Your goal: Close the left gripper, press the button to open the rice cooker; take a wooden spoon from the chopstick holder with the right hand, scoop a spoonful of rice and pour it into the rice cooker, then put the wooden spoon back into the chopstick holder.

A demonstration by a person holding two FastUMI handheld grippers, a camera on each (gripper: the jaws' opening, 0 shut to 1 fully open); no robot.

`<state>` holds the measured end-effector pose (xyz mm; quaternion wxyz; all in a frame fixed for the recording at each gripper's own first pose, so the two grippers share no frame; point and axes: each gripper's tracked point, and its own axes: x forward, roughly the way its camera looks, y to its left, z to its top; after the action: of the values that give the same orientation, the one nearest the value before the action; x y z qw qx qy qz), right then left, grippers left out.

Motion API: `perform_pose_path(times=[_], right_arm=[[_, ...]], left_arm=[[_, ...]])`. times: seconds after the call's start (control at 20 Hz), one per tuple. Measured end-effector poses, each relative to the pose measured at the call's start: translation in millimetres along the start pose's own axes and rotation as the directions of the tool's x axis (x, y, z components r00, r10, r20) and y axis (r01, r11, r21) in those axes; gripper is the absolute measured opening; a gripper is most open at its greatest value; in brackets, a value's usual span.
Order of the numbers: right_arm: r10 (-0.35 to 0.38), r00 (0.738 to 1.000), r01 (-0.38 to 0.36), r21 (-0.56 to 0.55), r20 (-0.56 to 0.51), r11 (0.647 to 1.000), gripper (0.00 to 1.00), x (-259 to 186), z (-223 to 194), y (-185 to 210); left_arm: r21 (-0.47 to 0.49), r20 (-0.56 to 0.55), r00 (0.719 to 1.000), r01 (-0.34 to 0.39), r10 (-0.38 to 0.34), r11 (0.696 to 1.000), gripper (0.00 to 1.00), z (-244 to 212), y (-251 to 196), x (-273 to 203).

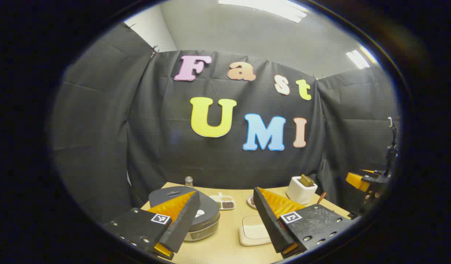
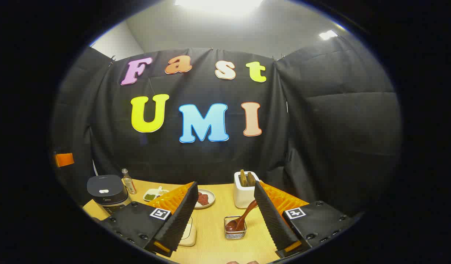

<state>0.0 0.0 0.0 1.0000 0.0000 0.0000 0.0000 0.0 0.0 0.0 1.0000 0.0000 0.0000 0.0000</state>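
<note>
Stood wide open and empty at both left gripper [image 1: 225, 220] and right gripper [image 2: 225, 214], wooden spoon [image 2: 243, 218] leaning bowl-down in the chopstick holder [image 2: 235, 231] just ahead, probably light, stiff, best pinched by its raised handle.

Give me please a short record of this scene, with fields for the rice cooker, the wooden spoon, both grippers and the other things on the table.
rice cooker: lid shut, at the table's left end
wooden spoon: leaning in the wire chopstick holder, handle tilted up to the right
left gripper: open, above the table, nothing held
right gripper: open, nothing held, the holder low between its fingers
other things: white container behind the holder, small plate, divided dish, small bottle beside the cooker
task state: button not yet pressed
</note>
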Motion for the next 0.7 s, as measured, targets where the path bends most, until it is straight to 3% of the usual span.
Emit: perform_pose_path(times=[0.05,0.15,0.4,0.7], right_arm=[[-0.001,1.000,0.001,0.003,-0.006,1.000,0.92,-1.2,-1.1,-0.5],[0.002,1.000,-0.002,0.008,-0.021,1.000,0.97,-5.6,-1.0,-0.4],[-0.004,1.000,0.004,-0.013,-0.012,1.000,0.97,-6.5,15.6,-15.2],[0.032,0.999,-0.032,-0.033,-0.009,0.999,0.97,13.6,32.3,-38.0]], left_arm=[[0.005,-0.003,1.000,0.004,-0.004,1.000,0.93,-1.9,0.4,-0.8],[0.006,-0.010,1.000,0.018,-0.018,1.000,0.93,-1.3,-2.9,-0.7],[0.001,-0.020,0.999,0.031,-0.031,1.000,0.93,10.2,-20.5,1.7],[-0.009,-0.025,1.000,-0.018,0.018,1.000,0.93,24.4,-45.5,13.1]])
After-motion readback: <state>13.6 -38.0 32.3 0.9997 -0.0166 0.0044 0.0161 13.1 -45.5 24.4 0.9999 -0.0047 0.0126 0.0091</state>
